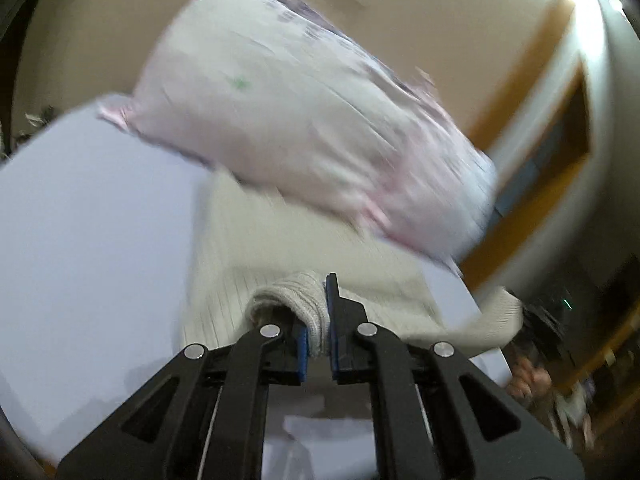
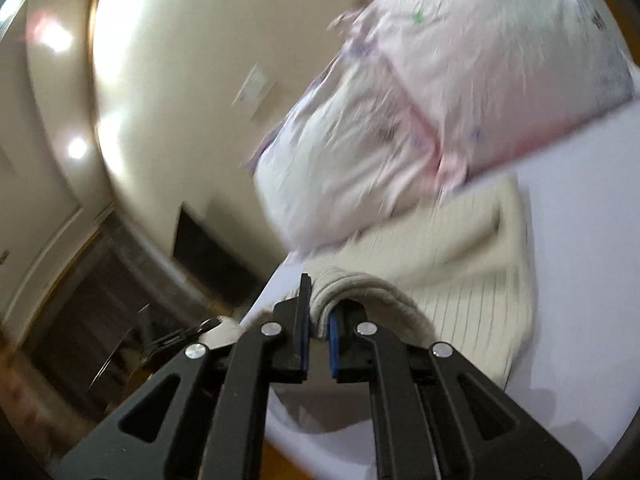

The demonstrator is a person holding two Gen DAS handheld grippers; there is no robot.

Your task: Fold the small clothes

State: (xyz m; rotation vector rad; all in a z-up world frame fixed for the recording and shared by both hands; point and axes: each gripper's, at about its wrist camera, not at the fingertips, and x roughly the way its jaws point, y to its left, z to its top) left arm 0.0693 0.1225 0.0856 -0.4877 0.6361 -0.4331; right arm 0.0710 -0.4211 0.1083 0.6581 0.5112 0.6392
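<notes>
A cream ribbed knit sweater lies on a pale lilac bed sheet, just below the pillows. My left gripper is shut on a bunched ribbed edge of the sweater and lifts it off the sheet. In the right wrist view the same sweater spreads to the right, and my right gripper is shut on another bunched ribbed edge of it, raised above the bed sheet. Both views are motion-blurred.
A large pale pink pillow lies past the sweater; the right wrist view shows two pillows side by side. A beige wall rises behind them. The bed's edge drops to dark furniture on the left. A person's hand shows at the right.
</notes>
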